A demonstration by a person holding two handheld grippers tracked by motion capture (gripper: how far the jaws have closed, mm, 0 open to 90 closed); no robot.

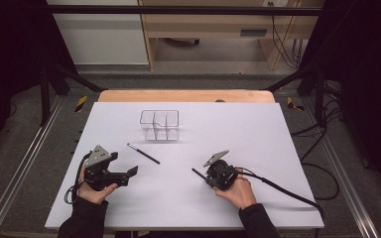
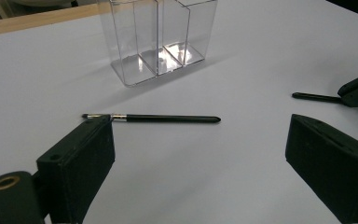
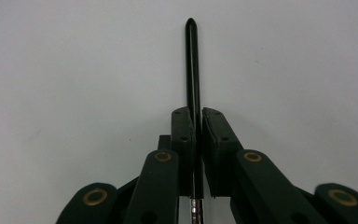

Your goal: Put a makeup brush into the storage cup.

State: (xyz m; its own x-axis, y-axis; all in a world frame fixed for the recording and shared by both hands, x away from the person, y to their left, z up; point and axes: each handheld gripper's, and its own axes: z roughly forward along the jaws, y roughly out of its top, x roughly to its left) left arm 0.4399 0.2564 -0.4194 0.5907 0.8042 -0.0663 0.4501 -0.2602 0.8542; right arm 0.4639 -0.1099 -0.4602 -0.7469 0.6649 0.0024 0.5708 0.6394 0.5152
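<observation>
Right gripper (image 3: 196,121) clenched on thin black brush (image 3: 192,65), handle poking out ahead; its own view shows metal ferrule behind pads. Left gripper (image 2: 200,158) released, jaws wide, empty. Second brush (image 2: 151,118) flat on white table (image 1: 258,129), just ahead. Clear three-compartment organizer (image 1: 159,124) farther back, upright.
</observation>
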